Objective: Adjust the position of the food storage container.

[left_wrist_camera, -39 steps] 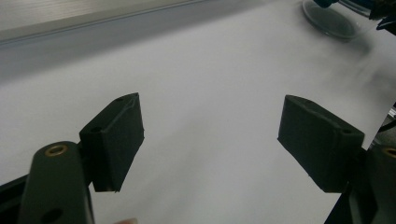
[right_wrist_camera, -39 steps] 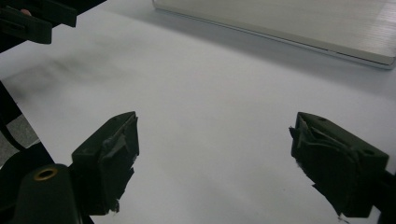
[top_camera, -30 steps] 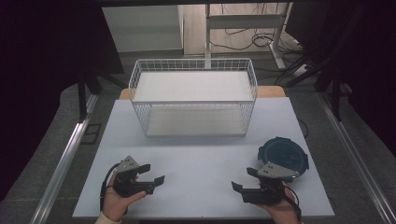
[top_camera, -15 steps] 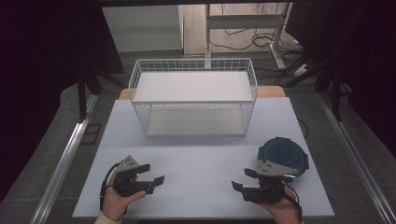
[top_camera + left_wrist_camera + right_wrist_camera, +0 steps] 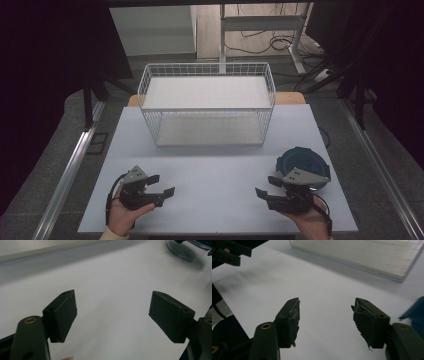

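My left gripper (image 5: 163, 184) rests in a hand near the front left of the white table (image 5: 215, 165), jaws pointing right. In the left gripper view, the left gripper (image 5: 113, 295) stands open over bare table. My right gripper (image 5: 264, 185) is held at the front right, pointing left. Its jaws have just been closing, and the right gripper (image 5: 325, 302) is still open with nothing between the pads. A dark blue round dish (image 5: 300, 157) lies just behind the right hand. The dish (image 5: 415, 311) shows at the edge of the right gripper view.
A white wire basket (image 5: 207, 107) with a pale floor stands at the back middle of the table, and the basket (image 5: 367, 255) lies ahead in the right gripper view. Metal rails run along both table sides. Cables lie on the floor beyond.
The right gripper's jaws stand a little narrower than before. Both hands have kept about their places, and the left gripper looks the same.
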The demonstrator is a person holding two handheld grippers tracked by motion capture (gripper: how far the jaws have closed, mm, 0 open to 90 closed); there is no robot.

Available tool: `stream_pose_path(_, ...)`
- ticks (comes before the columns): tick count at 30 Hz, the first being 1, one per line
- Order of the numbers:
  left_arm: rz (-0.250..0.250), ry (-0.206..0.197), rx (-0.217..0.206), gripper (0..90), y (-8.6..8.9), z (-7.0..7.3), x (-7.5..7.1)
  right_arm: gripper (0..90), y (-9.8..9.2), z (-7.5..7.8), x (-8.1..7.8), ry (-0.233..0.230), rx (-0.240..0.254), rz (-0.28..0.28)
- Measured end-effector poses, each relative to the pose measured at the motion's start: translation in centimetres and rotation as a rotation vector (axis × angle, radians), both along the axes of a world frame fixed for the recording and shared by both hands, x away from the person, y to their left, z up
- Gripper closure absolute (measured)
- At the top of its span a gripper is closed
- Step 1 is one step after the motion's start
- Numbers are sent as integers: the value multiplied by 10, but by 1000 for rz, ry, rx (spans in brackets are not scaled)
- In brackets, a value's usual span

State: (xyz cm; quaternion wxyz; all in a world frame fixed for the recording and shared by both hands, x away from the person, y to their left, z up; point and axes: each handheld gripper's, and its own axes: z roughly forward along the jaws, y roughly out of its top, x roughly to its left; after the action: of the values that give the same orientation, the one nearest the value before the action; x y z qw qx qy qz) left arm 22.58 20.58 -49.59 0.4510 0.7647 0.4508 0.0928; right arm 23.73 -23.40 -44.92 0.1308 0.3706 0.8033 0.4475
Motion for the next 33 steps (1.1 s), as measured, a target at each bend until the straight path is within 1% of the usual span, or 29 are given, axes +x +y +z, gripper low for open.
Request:
stream_pose_path(5, -2, -4, 1, 217, -1, 1, -1, 458, -17, 13, 4, -5, -1, -37)
stream_pose_path(6, -2, -4, 1, 217, -1, 1, -1, 458, -17, 13, 4, -5, -1, -37)
stream_pose_path(7, -2, -4, 0, 217, -1, 1, -1, 475, -26, 18, 5, -9, -1, -48)
stream_pose_path(10, -1, -3, 2, 216, -1, 1, -1, 563, -37, 21, 7, -16, -10, -71)
stream_pose_path(11, -1, -3, 2, 217, -1, 1, -1, 563, -37, 21, 7, -16, -10, -71)
stream_pose_path(12, -1, -3, 3, 216, -1, 1, 0, 636, -45, 23, 8, -22, -19, -85)
stream_pose_path(13, -1, -2, 4, 217, -1, 1, 0, 661, -48, 24, 9, -29, -28, -97)
stream_pose_path(16, -3, 1, 6, 217, -1, 0, 0, 718, -58, 25, 12, -27, -34, -111)
stream_pose_path(17, -3, 1, 6, 216, -1, 0, 0, 718, -58, 25, 12, -27, -34, -111)
stream_pose_path(19, -3, 1, 7, 217, -1, 0, 0, 759, -65, 26, 13, -26, -45, -122)
stream_pose_path(20, -4, 1, 7, 217, -1, 0, 0, 803, -71, 27, 15, -29, -58, -132)
stream_pose_path(24, -5, 2, 10, 217, -1, 0, 0, 879, -81, 28, 17, -32, -63, -145)
stream_pose_path(29, -4, 3, 13, 216, -2, 0, 0, 894, -96, 27, 21, -30, -86, -181)
stream_pose_path(30, -4, 3, 13, 217, -2, 0, 0, 894, -96, 27, 21, -30, -86, -181)
stream_pose_path(31, -4, 3, 13, 217, -2, 0, 0, 894, -98, 27, 21, -32, -90, -190)
stream_pose_path(32, -4, 4, 13, 216, -1, -1, 0, 895, -105, 28, 23, -35, -102, -215)
stream_pose_path(33, -4, 4, 15, 217, -1, -1, 0, 896, -108, 28, 24, -36, -106, -222)
